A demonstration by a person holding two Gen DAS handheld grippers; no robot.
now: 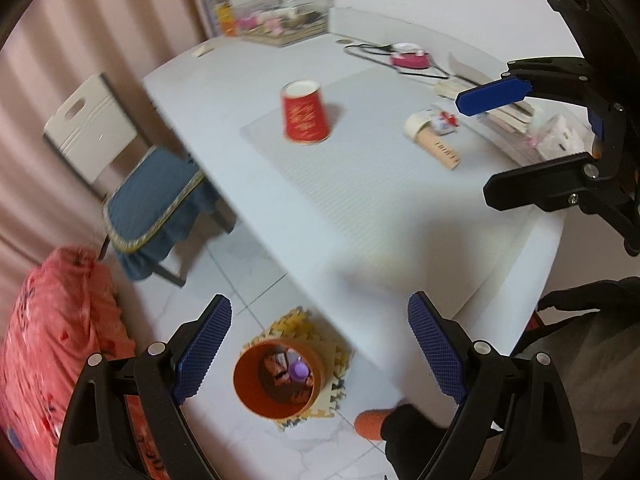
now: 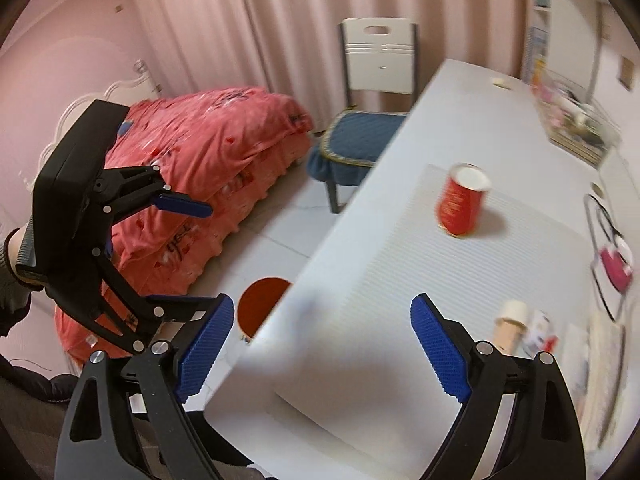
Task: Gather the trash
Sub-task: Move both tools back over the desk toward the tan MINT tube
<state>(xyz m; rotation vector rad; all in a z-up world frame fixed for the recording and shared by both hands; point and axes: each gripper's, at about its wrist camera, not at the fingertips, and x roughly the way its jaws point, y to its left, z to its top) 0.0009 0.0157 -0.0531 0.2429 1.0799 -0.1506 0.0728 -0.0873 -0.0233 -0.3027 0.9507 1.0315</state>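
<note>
A red paper cup (image 1: pixel 305 112) (image 2: pixel 462 200) stands upside down on the grey mat of the white table (image 1: pixel 224 92). A beige cup (image 1: pixel 432 140) (image 2: pixel 510 320) lies on its side next to a crumpled wrapper (image 1: pixel 445 122) (image 2: pixel 540 332). On the floor by the table corner stands an orange bin (image 1: pixel 276 380) (image 2: pixel 262 308) with several scraps and a purple-capped bottle in it. My left gripper (image 1: pixel 320 354) (image 2: pixel 208 256) hangs open above the bin, nothing between its pads. My right gripper (image 2: pixel 322 350) (image 1: pixel 474 148) is open over the table's near edge, also empty.
A chair with a blue cushion (image 1: pixel 152 200) (image 2: pixel 356 140) stands at the table's far side, a bed with a red quilt (image 2: pixel 208 152) beyond the bin. A pink object with a cord (image 1: pixel 408 58), stacked books (image 1: pixel 508 114) and a clear box (image 1: pixel 288 20) sit on the table. A person's orange slipper (image 1: pixel 370 422) is beside the bin.
</note>
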